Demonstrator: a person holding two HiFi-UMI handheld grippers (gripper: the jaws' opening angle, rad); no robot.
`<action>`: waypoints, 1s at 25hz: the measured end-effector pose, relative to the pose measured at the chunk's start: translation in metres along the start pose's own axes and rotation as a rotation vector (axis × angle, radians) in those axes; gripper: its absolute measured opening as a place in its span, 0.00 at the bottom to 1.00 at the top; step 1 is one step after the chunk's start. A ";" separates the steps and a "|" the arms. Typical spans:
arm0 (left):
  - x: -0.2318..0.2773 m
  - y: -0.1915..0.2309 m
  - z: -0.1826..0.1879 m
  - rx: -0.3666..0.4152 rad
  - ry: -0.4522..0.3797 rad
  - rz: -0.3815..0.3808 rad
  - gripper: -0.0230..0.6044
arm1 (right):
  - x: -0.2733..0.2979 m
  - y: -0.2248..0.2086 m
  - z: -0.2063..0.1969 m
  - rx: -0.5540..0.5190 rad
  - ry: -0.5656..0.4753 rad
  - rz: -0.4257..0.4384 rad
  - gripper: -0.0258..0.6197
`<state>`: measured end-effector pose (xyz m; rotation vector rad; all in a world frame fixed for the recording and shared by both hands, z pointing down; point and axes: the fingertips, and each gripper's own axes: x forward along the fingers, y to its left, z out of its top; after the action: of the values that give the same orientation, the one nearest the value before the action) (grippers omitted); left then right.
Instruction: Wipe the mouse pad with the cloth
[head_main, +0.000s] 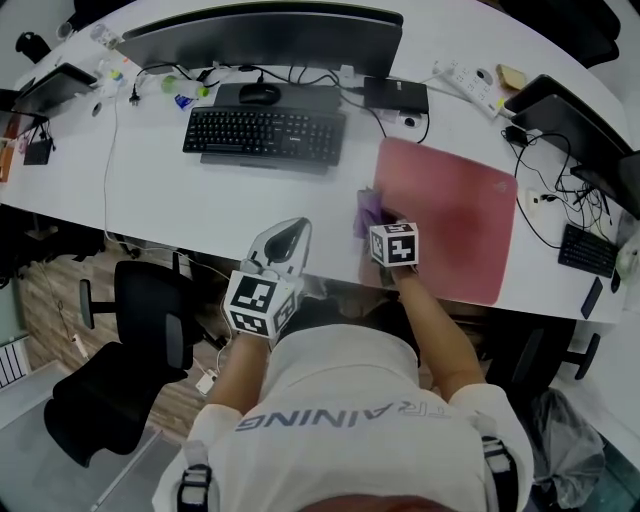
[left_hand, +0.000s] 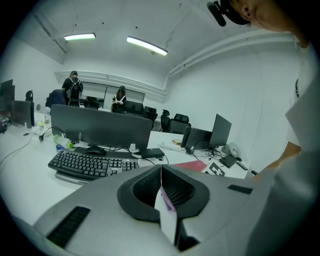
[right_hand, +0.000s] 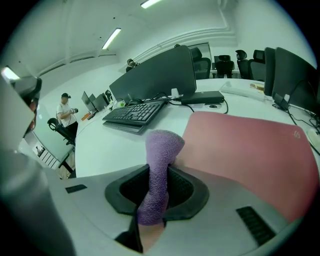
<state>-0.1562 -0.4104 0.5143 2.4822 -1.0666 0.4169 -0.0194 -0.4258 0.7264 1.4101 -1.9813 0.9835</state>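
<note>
**Cloth clamped in R gripper at mouse pad's left edge**

Nearest the person's torso, the L gripper (head_main: 292, 230) is hovering over the near edge of the white desk (head_main: 180, 205). Its jaws are pressing together w/ no object between them (its own view is showing them meeting along one seam). It is sitting well apart from the pad, off to the left.

Just to the right and a bit farther out, the R gripper (head_main: 376, 222) is squeezing the purple cloth (right_hand: 161, 150). Its jaws are standing narrow, pinching the cloth's mid section, and a fuzzy end is poking up & fwd past the tips. The cloth is sitting at the left edge of the red mouse pad (head_main: 450, 215), toward the pad's near corner. Whether it is actually pressing on the pad isn't clear.

The pad is lying flat on the desk's right half, stretching away from the R gripper.

Farther back and left, a black keyboard (head_main: 265, 132) is lying near the pad but not touching it. A black mouse (head_main: 260, 94) is resting just behind it. A wide dark monitor (head_main: 260, 38) is standing at the far edge, w/ a white power strip (head_main: 470, 82) lying to its right.
</note>
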 end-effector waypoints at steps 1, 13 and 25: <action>0.001 -0.002 -0.001 0.001 0.003 -0.003 0.09 | 0.000 -0.005 -0.002 0.009 0.002 -0.007 0.19; 0.035 -0.067 0.011 0.023 0.004 -0.014 0.09 | -0.043 -0.084 -0.025 0.076 -0.010 -0.041 0.19; 0.094 -0.171 0.014 0.017 0.001 -0.033 0.09 | -0.118 -0.217 -0.058 0.108 -0.022 -0.102 0.19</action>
<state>0.0342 -0.3683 0.4990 2.5107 -1.0243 0.4186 0.2247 -0.3546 0.7299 1.5708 -1.8759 1.0462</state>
